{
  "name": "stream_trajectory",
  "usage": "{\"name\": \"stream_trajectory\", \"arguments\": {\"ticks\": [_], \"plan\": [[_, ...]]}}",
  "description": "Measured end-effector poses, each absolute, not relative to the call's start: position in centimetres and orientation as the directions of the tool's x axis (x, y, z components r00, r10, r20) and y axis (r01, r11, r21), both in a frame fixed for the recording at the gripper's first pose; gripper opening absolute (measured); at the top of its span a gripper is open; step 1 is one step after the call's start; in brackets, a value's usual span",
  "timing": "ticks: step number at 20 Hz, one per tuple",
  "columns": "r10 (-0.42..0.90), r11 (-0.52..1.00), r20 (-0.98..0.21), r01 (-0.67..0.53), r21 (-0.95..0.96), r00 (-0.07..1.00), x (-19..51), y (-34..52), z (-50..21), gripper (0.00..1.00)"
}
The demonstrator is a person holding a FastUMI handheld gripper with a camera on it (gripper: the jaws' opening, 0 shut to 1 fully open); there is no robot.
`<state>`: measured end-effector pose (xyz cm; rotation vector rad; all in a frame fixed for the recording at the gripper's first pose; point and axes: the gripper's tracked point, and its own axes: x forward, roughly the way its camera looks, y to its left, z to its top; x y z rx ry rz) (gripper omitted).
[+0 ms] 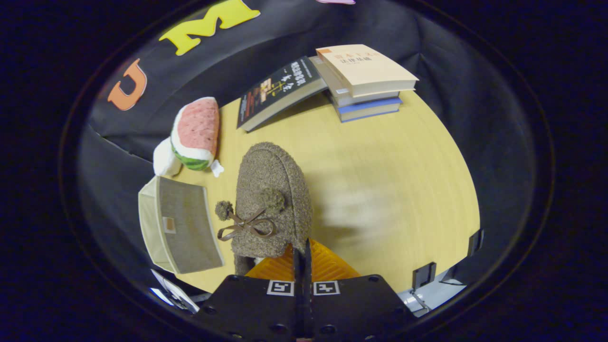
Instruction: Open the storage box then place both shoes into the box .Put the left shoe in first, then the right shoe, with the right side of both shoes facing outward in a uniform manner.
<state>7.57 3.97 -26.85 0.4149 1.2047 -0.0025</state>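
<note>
- Wooden table (380, 156) under the gripper, black cloth wall behind.
- Stack of books (365, 83) at the far edge, with one dark book (278, 92) leaning on it.
- Watermelon plush (194, 135) near the wall, just beyond the box.
- Grey fabric box (183, 228) beside the shoe, near the table's edge; seems to lie tipped with one flat face up. Cannot tell whether open, since no opening is visible.
- Fuzzy brown shoe (270, 190) with pom-poms and a ribbon bow, just ahead of the fingers, toe pointing away toward the books.
- Gripper (302, 254) clenched: fingers pressed close together, with almost no gap between them.
- Heel edge of the shoe appears pinched between the fingers, though the contact itself is hidden by the shoe's pile; probably gripping the thin rim, not certain.
- Blurred patch on the table beside the shoe suggests motion; shoe likely lifted or on the move.
- Second shoe not made out here.
- Risks, judged from this:
  - Thin pinch at the heel lets the shoe swing or slip out, since its weight hangs well ahead of the fingers.
  - Soft pile could slide between the fingers if the shoe is tilted sharply.
  - Light box could be pushed toward the edge if the toe catches its wall.
  - Shoe could end up with the wrong side outward if twisted on the way in.
  - Plush near the box could be brushed on approach.
</note>
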Motion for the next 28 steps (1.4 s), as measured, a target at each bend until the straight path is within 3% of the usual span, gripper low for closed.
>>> {"name": "stream_trajectory", "arguments": {"ticks": [8,19,28], "plan": [[0.240,0.946,-0.876,0.104,0.309,0.419,8.0,15.4,-20.1,0.00],[0.285,0.949,-0.868,0.007,0.314,0.406,8.6,32.9,-19.9,0.00],[0.078,0.988,-0.924,0.094,0.122,0.373,11.6,36.0,-28.5,0.00]]}}
